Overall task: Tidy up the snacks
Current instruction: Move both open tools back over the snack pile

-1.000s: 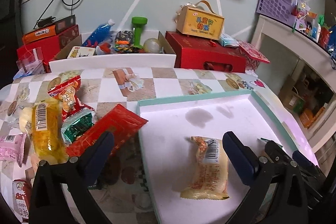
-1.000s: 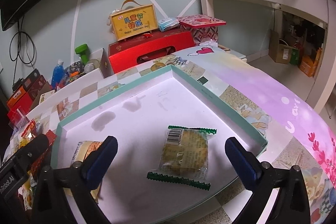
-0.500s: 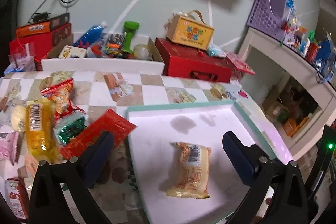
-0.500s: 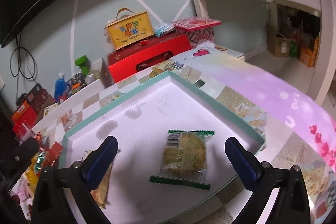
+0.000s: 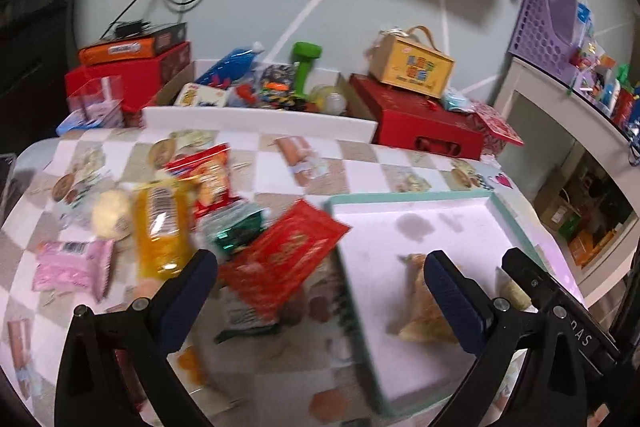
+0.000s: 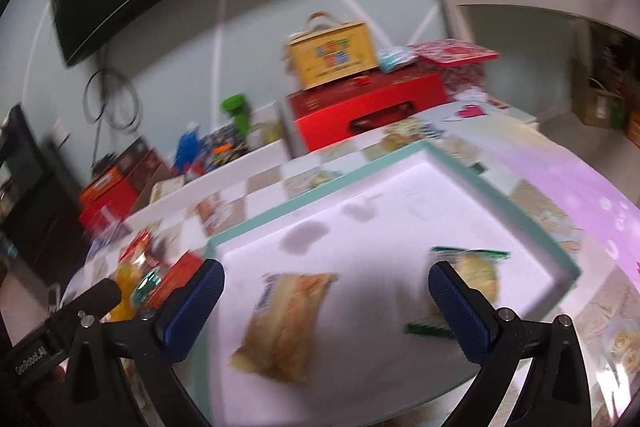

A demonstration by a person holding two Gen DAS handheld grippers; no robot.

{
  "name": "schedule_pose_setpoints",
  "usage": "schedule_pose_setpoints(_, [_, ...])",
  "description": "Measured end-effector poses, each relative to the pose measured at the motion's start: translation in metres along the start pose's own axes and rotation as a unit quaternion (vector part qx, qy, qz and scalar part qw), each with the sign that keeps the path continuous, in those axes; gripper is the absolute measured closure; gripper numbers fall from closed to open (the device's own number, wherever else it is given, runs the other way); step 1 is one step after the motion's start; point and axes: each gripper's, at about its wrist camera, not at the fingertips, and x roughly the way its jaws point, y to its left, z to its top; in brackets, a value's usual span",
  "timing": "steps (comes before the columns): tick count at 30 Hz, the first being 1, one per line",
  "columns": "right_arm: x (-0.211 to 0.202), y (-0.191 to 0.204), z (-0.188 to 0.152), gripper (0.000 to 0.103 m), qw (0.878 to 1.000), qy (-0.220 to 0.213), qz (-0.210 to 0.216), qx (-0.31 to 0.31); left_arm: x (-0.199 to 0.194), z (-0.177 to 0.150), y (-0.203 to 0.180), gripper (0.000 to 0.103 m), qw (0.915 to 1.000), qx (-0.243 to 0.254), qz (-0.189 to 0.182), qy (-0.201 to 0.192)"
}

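Both grippers hang above the table with nothing between their blue pads. The left gripper (image 5: 320, 283) has its jaws spread wide, straddling the tray's left rim. The right gripper (image 6: 326, 301) is just as wide apart over the tray (image 6: 500, 199).

Inside the tray, a tan-wrapped snack (image 6: 286, 323) lies at 6 o'clock under the right gripper. A green-edged cookie packet (image 6: 476, 275) sits toward 4 o'clock, half hidden behind the right pad. In the left view the tan snack is mostly covered by the right-hand pad, and the cookie packet is only a sliver.

Left of the tray at 9 o'clock lies the loose pile. A red foil packet (image 5: 282, 255) overlaps the tray rim. Beyond it are a yellow bag (image 5: 160, 227), a pink packet (image 5: 72, 263) and a red snack bag (image 5: 208, 179). Motion blur smears the labels.

Since a second ago, the left gripper has swung left toward the pile. The right one has shifted left too, so the tan snack now sits between its pads.

At 12 o'clock stands a red box (image 5: 420, 127) with a yellow case (image 5: 412, 63) on top.
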Motion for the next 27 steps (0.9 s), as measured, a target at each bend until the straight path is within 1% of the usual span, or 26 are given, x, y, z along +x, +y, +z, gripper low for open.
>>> schedule_pose_setpoints(3, [0.002, 0.022, -0.005, 0.000, 0.999, 0.012, 0.023, -0.033, -0.007, 0.000, 0.022, 0.000, 0.9995, -0.013, 0.026, 0.010])
schedule_pose_setpoints(6, [0.001, 0.045, -0.010, 0.000, 0.997, 0.018, 0.035, -0.066, -0.017, -0.001, 0.047, 0.000, 0.9975, -0.038, 0.057, 0.019])
schedule_pose_setpoints(8, [0.001, 0.060, -0.014, 0.000, 0.995, 0.025, 0.053, -0.082, -0.022, -0.001, 0.068, 0.000, 0.9940, -0.065, 0.082, 0.031])
schedule_pose_setpoints(11, [0.001, 0.080, -0.020, 0.000, 0.992, 0.035, 0.078, -0.094, -0.031, -0.005, 0.098, 0.000, 0.9888, -0.105, 0.098, 0.042])
schedule_pose_setpoints(16, [0.002, 0.115, -0.032, 0.000, 0.985, 0.051, 0.111, -0.119, -0.040, -0.019, 0.132, 0.000, 0.9810, -0.136, 0.128, 0.054])
schedule_pose_setpoints(19, [0.003, 0.134, -0.041, 0.000, 0.981, 0.067, 0.122, -0.138, -0.037, -0.028, 0.144, 0.000, 0.9778, -0.148, 0.133, 0.067])
schedule_pose_setpoints(22, [0.008, 0.152, -0.053, 0.000, 0.975, 0.085, 0.130, -0.160, -0.034, -0.038, 0.152, 0.000, 0.9759, -0.156, 0.128, 0.082])
schedule_pose_setpoints(24, [0.009, 0.162, -0.062, 0.002, 0.970, 0.096, 0.131, -0.178, -0.029, -0.043, 0.156, 0.001, 0.9745, -0.163, 0.122, 0.094])
schedule_pose_setpoints(26, [0.013, 0.170, -0.071, 0.006, 0.966, 0.108, 0.129, -0.195, -0.024, -0.049, 0.158, 0.002, 0.9732, -0.168, 0.118, 0.104])
schedule_pose_setpoints(27, [0.016, 0.173, -0.076, 0.007, 0.964, 0.116, 0.127, -0.202, -0.023, -0.051, 0.158, 0.004, 0.9729, -0.168, 0.116, 0.108])
